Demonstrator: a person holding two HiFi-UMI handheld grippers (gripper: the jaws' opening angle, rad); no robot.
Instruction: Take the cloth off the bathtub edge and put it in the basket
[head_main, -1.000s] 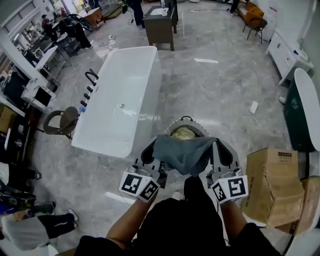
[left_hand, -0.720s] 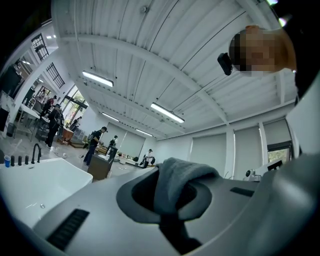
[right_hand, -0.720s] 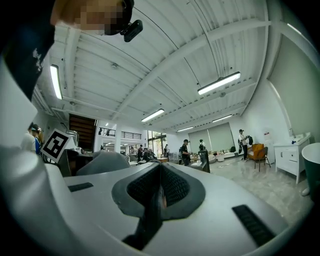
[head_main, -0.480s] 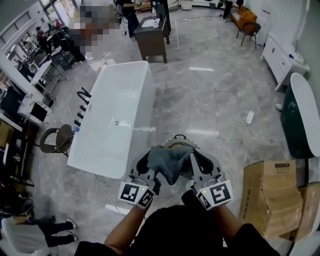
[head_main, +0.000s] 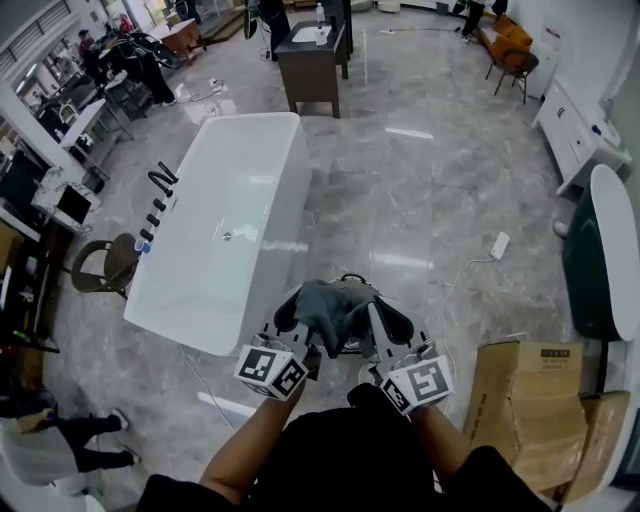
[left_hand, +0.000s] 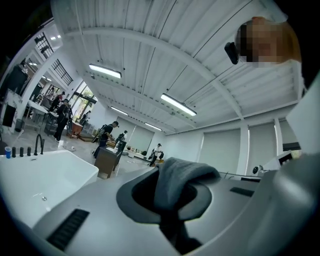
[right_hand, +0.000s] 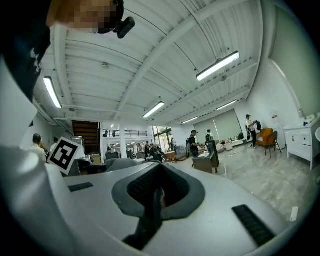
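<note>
So both claws are clamped on the grey cloth, one at each end, and it hangs bunched up in a saggy hammock between them. The left claw has a fat wad of it. In the left gripper view the cloth humps up right over the tips of that claw and fills the gap, pads pressed into it. The right claw is squeezed nearly flat. In the right gripper view only a thin dark bit of fabric is pinched between its tips, with the rest of the cloth off to that view's left, by the other gripper's marker cube.

The cloth is up in the air, well clear of the white bathtub, which sits off to the left on the marble floor. The basket is directly under the bundle. From the head view I can only catch a sliver of its rim poking out past the far edge of the fabric, so I can't tell whether the cloth touches it.

Cardboard boxes are stacked on the right, near the person's elbow.
</note>
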